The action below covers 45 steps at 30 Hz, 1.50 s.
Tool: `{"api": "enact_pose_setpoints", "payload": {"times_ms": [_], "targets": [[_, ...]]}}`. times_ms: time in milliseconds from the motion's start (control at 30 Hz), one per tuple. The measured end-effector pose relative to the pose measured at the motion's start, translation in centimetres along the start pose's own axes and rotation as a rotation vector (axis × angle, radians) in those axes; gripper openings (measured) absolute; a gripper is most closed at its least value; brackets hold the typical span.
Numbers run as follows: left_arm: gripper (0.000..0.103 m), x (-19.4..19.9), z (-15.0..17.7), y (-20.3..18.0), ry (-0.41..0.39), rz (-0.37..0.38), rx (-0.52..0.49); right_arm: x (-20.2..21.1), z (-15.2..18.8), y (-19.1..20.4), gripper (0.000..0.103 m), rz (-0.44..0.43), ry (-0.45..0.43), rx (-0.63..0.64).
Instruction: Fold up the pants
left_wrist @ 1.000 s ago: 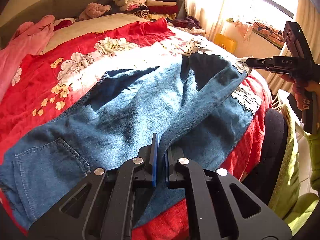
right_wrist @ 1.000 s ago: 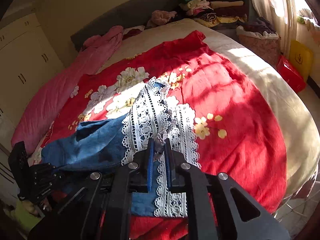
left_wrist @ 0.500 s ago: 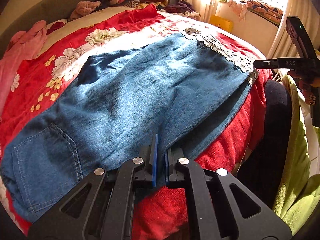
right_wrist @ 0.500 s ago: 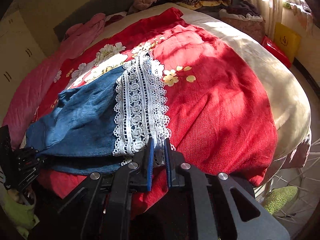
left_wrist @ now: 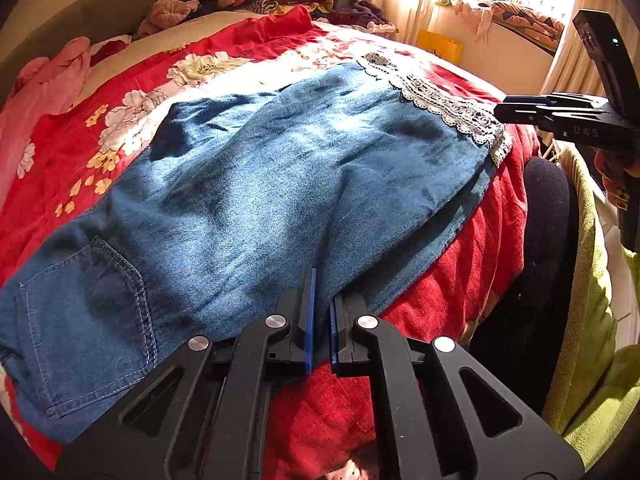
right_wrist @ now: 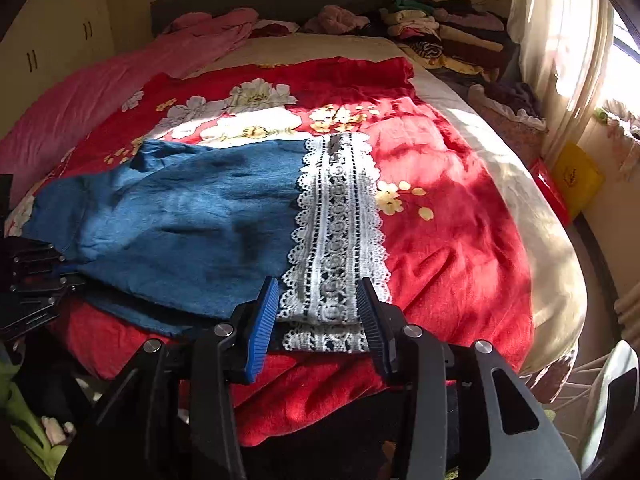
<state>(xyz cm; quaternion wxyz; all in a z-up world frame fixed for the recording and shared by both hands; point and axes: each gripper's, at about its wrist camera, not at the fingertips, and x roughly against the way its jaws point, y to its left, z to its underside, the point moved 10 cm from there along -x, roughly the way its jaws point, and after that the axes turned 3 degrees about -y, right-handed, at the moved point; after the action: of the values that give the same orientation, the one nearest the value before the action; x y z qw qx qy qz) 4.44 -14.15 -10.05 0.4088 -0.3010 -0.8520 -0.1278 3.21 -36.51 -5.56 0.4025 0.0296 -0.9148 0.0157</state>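
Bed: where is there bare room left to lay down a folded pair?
Free: the red quilt right of the lace hems, out to the beige sheet. Crowded: the jeans fill the near side, and stacked clothes crowd the headboard corner.

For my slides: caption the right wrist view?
Right gripper open above the lace hem of jeans on a red bedspread.

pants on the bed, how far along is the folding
Done: the pants lie folded lengthwise, one leg stacked on the other, lace hems together on the red bedspread. In hand: the left gripper is shut on the near denim edge; the right gripper has just been opening, lace lying loose between its fingers. Left: folding across, hems toward waist.
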Motion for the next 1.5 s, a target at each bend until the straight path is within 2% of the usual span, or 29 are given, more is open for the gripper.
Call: {"api": "enact_pose_setpoints", "payload": {"times_ms": [33,133,167,200,233,333,533,600,667,733,767,800,867,900,933,967,1000,1033,1133,1200,1267,1400,1500], "targets": [[0.001,0.1,0.0,0.0,-0.002,0.002,0.002,-0.4,0.3,-0.9,0.051,0.009,0.018,-0.023],[0.001,-0.2,0.1,0.0,-0.001,0.000,0.008,-1.7,1.3,-2.0,0.052,-0.047,0.077,-0.075],[0.001,-0.3,0.1,0.0,0.001,-0.001,0.007,-2.0,1.3,-2.2,0.049,-0.073,0.079,-0.090],[0.001,-0.3,0.2,0.0,0.003,-0.001,0.008,-2.0,1.3,-2.2,0.040,-0.092,0.070,-0.105],[0.001,-0.4,0.3,0.0,0.005,-0.002,0.008,-1.8,1.4,-2.0,0.009,-0.117,0.061,-0.111],[0.001,0.0,0.3,0.1,0.004,-0.008,0.009,-0.8,1.5,-1.4,0.008,-0.147,0.048,-0.082],[0.001,-0.2,1.0,-0.2,0.026,0.006,-0.005,-0.8,2.8,-2.2,0.008,-0.092,0.086,-0.079],[0.001,-0.7,1.5,-0.4,0.054,0.006,-0.013,-1.3,3.4,-2.2,0.011,-0.063,0.113,-0.059],[0.002,-0.7,1.7,-0.3,0.059,0.009,-0.006,-1.0,3.3,-2.2,0.021,-0.047,0.104,-0.054],[0.011,0.0,1.7,-0.1,0.054,0.022,0.010,0.0,2.6,-2.6,0.031,-0.032,0.071,-0.066],[0.027,0.8,1.6,0.0,0.039,0.036,0.024,0.6,2.1,-2.6,0.032,-0.029,0.040,-0.062],[0.039,1.6,1.4,0.3,0.021,0.043,0.040,1.2,1.4,-2.3,0.032,-0.040,0.011,-0.051],[0.041,3.2,1.1,1.3,-0.012,0.040,0.079,2.0,0.4,-1.0,0.034,-0.079,-0.029,-0.027],[0.046,4.2,0.9,2.4,-0.034,0.032,0.115,2.1,0.1,0.0,0.035,-0.106,-0.037,-0.008],[0.051,5.1,0.8,3.5,-0.055,0.014,0.147,1.9,-0.1,1.2,0.035,-0.136,-0.036,0.017],[0.065,5.8,0.7,5.0,-0.075,-0.018,0.181,1.5,-0.1,2.3,0.035,-0.158,-0.030,0.038],[0.078,6.6,0.7,7.1,-0.094,-0.081,0.227,1.0,-0.2,3.3,0.035,-0.174,-0.019,0.054],[0.081,7.0,1.1,9.1,-0.100,-0.147,0.269,0.5,0.0,4.4,0.035,-0.193,-0.003,0.067],[0.081,6.9,3.2,13.9,-0.054,-0.301,0.337,-1.3,1.0,6.2,0.035,-0.210,0.052,0.084],[0.081,6.7,4.6,16.5,-0.021,-0.402,0.355,-2.5,2.2,5.8,0.035,-0.181,0.111,0.071],[0.081,6.4,5.4,18.2,-0.001,-0.461,0.356,-3.5,3.4,4.9,0.035,-0.185,0.161,0.029],[0.081,5.5,5.7,19.4,-0.003,-0.467,0.373,-3.2,4.0,4.6,0.035,-0.224,0.158,-0.013],[0.081,6.4,4.7,18.1,-0.016,-0.462,0.367,-2.7,3.7,4.9,0.035,-0.226,0.144,0.005]]}}
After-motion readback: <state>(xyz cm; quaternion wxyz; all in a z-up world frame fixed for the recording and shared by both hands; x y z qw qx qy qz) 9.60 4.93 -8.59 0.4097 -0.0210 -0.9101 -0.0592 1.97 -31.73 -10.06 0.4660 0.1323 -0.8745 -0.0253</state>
